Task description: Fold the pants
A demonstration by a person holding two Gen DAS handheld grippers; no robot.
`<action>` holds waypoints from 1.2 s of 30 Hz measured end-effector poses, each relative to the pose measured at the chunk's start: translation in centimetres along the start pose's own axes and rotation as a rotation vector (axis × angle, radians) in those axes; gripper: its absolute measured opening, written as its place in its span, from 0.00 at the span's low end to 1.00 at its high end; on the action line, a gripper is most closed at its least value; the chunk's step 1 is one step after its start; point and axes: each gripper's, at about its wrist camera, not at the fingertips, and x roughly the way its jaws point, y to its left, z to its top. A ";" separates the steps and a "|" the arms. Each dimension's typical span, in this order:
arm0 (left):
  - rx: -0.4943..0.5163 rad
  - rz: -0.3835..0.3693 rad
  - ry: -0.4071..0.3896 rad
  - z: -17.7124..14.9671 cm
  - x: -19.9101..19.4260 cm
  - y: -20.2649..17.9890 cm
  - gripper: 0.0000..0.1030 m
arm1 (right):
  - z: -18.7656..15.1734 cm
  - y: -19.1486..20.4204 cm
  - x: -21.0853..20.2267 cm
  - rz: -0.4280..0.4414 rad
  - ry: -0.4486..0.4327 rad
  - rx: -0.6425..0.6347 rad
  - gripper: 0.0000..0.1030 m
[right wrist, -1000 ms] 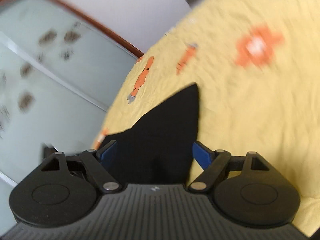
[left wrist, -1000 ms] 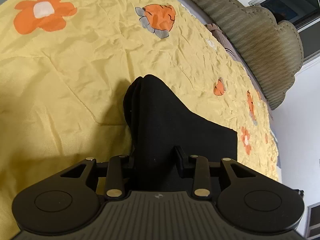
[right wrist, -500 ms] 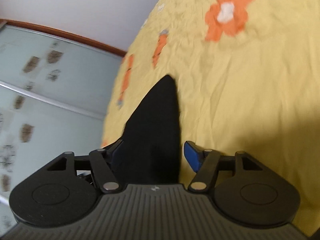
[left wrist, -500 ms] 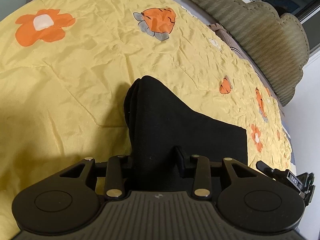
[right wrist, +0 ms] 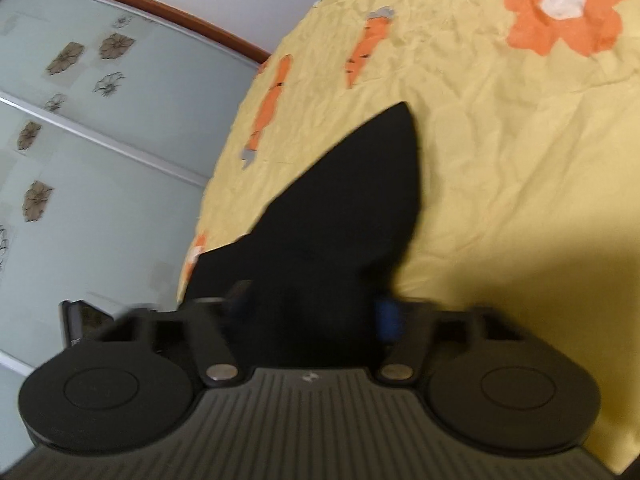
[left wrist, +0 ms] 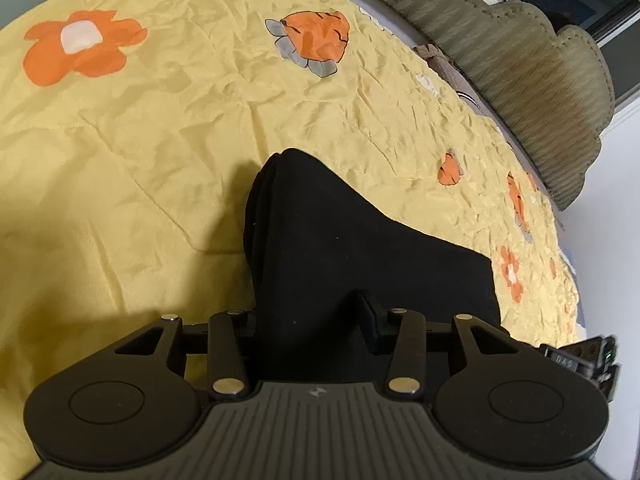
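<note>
My left gripper is clamped narrow on the near edge of the black pants; they lie folded on the yellow bedspread, their long axis running away toward twelve o'clock to a bunched, rounded end. My right gripper has just been closing, its blue pads pinching another edge of the pants, which taper to a point at one o'clock. The headboard stands at two o'clock.
</note>
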 end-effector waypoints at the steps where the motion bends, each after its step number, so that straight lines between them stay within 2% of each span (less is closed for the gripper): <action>1: 0.000 -0.007 -0.007 -0.1 -0.2 0.0 0.32 | -0.2 -0.7 0.0 0.002 0.001 0.027 0.23; 3: 0.002 -0.010 -0.027 -0.3 -0.6 -0.4 0.27 | -0.8 -1.3 -0.4 0.030 -0.024 0.038 0.21; 10: 0.085 0.070 -0.082 -0.8 -1.9 -4.3 0.21 | -0.9 1.8 -3.5 -0.003 -0.101 -0.085 0.13; 17: 0.124 0.034 -0.079 -1.1 -1.9 -9.0 0.20 | -0.1 3.1 -7.2 -0.015 -0.146 -0.155 0.13; 26: 0.217 -0.069 -0.048 -2.4 1.4 -18.1 0.20 | 2.1 1.9 -16.7 -0.067 -0.282 -0.186 0.13; 31: 0.269 -0.080 -0.038 -3.2 4.1 -22.2 0.20 | 4.0 0.9 -21.4 -0.137 -0.338 -0.208 0.13; 36: 0.288 -0.065 -0.009 -3.0 6.7 -24.4 0.20 | 5.7 -1.2 -23.5 -0.170 -0.362 -0.179 0.13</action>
